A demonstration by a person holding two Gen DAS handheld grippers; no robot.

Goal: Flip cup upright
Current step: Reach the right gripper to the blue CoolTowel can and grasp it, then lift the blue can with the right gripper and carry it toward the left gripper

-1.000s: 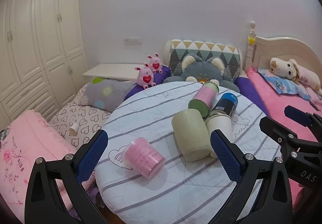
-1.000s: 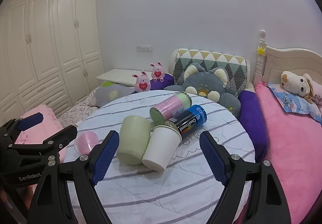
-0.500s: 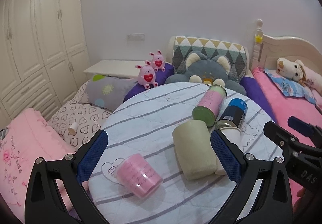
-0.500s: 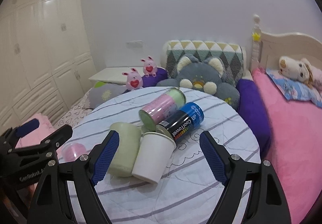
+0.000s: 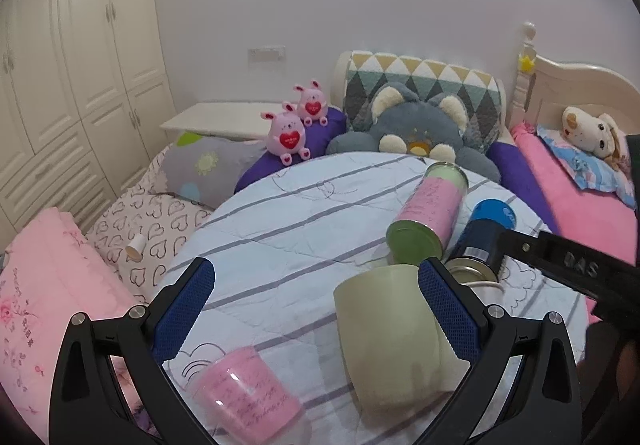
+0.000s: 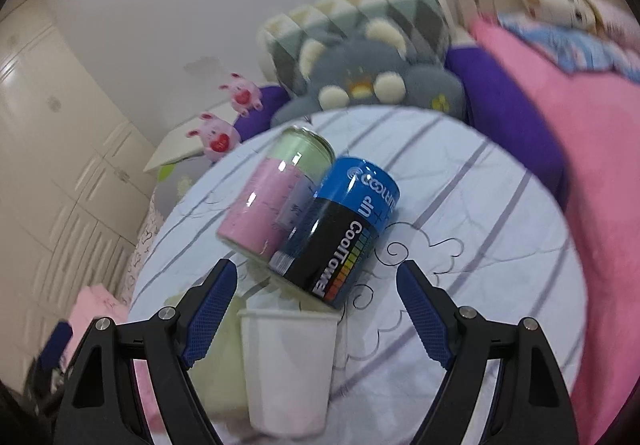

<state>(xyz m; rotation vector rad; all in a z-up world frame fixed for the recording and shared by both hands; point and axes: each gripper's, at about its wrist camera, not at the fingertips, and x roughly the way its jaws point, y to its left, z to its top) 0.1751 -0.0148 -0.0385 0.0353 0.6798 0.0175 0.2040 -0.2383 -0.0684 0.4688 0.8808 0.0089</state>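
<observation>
Several cups and cans lie on their sides on a round table with a striped white cloth [image 5: 280, 229]. A pale green cup [image 5: 392, 337] lies beside my open left gripper's [image 5: 316, 309] right finger; a pink cup [image 5: 248, 397] lies below the gripper. In the right wrist view a white cup [image 6: 288, 365] lies between the fingers of my open right gripper [image 6: 316, 309], the green cup [image 6: 216, 377] at its left. A pink and green can [image 6: 276, 201] and a blue and black can [image 6: 340, 229] lie just beyond. The right gripper's body [image 5: 568, 269] shows at the left view's right edge.
Beds with pink covers [image 5: 592, 205] and pillows surround the table. A grey plush cushion [image 5: 416, 133] and two pink plush rabbits [image 5: 288, 137] sit behind it. White wardrobes [image 5: 80, 45] line the left wall.
Both grippers have moved forward and down toward the cups. The right gripper has tilted and now straddles the white cup. Both stay open.
</observation>
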